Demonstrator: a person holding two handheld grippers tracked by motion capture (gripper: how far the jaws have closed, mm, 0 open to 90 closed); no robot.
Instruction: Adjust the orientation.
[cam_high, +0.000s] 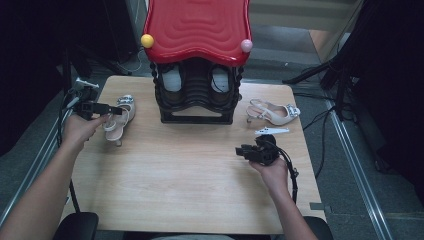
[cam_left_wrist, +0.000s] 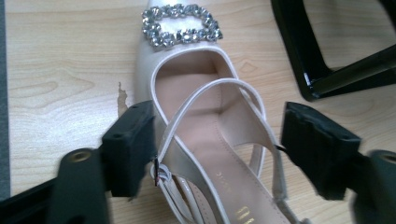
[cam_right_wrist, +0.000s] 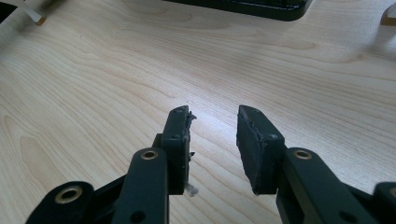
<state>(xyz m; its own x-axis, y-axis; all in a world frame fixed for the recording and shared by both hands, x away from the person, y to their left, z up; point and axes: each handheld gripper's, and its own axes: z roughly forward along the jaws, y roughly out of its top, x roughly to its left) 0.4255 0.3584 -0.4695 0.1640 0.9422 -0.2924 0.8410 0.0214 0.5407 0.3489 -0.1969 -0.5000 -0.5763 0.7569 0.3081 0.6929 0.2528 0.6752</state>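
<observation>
Both left gripper (cam_left_wrist: 217, 149) fingers stand wide astride the shoe (cam_left_wrist: 205, 140), freeing it; right gripper (cam_right_wrist: 212, 140) fingers gape empty.

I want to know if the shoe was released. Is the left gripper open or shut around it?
Open. The left gripper has its jaws apart on either side of the shoe, with a gap at the right one.

A black shoe rack (cam_high: 196, 95) with a red top (cam_high: 197, 27) stands at the table's (cam_high: 175, 170) far edge. The left gripper (cam_high: 112, 109) sits at a pale heeled shoe (cam_high: 120, 120) left of the rack. Another shoe (cam_high: 272, 114) lies right of it, near the right gripper (cam_high: 245, 151).
</observation>
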